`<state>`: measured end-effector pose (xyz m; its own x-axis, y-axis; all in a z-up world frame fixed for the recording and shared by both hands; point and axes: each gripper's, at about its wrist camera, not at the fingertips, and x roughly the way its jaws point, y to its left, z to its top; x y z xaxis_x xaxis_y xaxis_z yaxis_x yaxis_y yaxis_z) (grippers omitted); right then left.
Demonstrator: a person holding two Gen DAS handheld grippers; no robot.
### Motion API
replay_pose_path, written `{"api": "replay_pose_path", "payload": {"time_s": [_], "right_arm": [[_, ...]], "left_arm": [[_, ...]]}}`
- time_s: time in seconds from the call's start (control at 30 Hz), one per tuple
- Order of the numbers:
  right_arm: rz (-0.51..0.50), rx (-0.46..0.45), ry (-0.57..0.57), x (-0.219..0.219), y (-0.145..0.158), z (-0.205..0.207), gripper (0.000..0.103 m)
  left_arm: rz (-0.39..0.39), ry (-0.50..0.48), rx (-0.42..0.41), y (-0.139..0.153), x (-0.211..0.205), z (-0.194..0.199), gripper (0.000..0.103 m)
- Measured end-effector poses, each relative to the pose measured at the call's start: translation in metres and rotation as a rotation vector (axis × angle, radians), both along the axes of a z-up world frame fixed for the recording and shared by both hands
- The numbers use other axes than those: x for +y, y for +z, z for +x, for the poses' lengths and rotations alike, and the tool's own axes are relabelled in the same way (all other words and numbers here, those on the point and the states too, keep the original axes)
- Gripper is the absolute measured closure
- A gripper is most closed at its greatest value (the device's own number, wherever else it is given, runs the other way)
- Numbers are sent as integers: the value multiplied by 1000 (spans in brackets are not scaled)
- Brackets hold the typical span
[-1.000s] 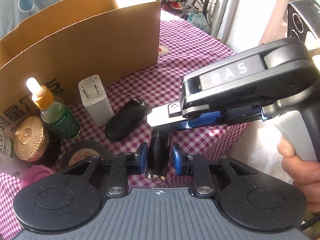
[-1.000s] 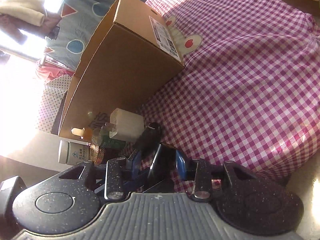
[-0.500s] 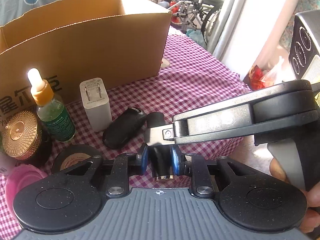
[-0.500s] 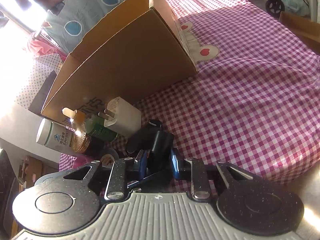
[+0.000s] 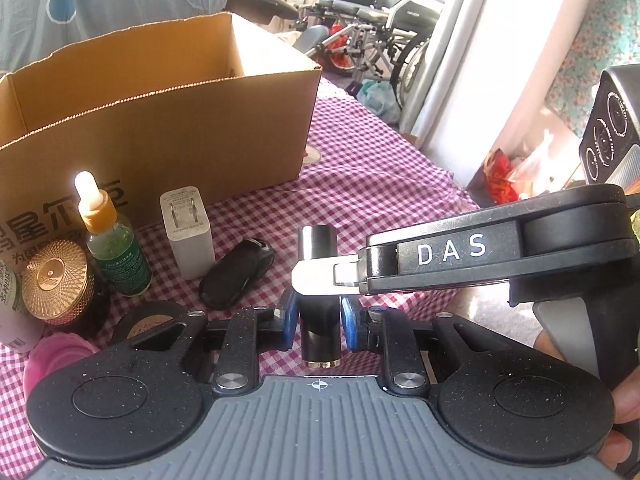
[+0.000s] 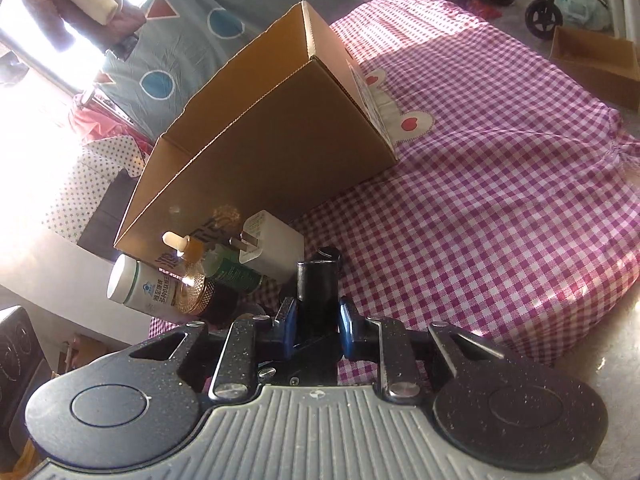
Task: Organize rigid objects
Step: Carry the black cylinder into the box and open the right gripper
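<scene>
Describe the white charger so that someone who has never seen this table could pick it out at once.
Start at the open cardboard box on the pink checked cloth. A row of small things stands before its near wall, and the white charger is the upright block between the green dropper bottle and the black key fob. It alone is white and boxy, with two metal prongs.

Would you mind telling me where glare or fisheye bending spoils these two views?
Left wrist view: sun blows out the dropper bottle tip; the cardboard box rim bows. Right wrist view: the upper-left window is washed white, and the checked cloth curves strongly.
</scene>
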<state>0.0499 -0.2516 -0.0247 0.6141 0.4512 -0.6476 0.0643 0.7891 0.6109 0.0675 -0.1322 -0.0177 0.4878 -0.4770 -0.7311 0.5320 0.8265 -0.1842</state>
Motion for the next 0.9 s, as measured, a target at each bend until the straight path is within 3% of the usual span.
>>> {"api": "replay_pose_path", "payload": {"time_s": [0.33, 0.47, 0.6, 0.77, 0.9], "right_arm": [[-38, -201, 41, 15, 75, -18, 78], [-46, -302, 117, 35, 113, 1, 78], [-53, -362, 205, 60, 143, 35, 78], [-33, -306, 324, 95, 159, 115, 78], [-22, -143, 395, 120, 138, 190, 78]], "left_arm": [[-61, 67, -178, 61, 20, -18, 82], [-78, 142, -249, 91, 42, -11, 82], [-69, 220, -268, 116, 59, 12, 82], [-41, 320, -200, 127, 82, 71, 82], [-39, 368, -17, 105, 101, 130, 82]]}}
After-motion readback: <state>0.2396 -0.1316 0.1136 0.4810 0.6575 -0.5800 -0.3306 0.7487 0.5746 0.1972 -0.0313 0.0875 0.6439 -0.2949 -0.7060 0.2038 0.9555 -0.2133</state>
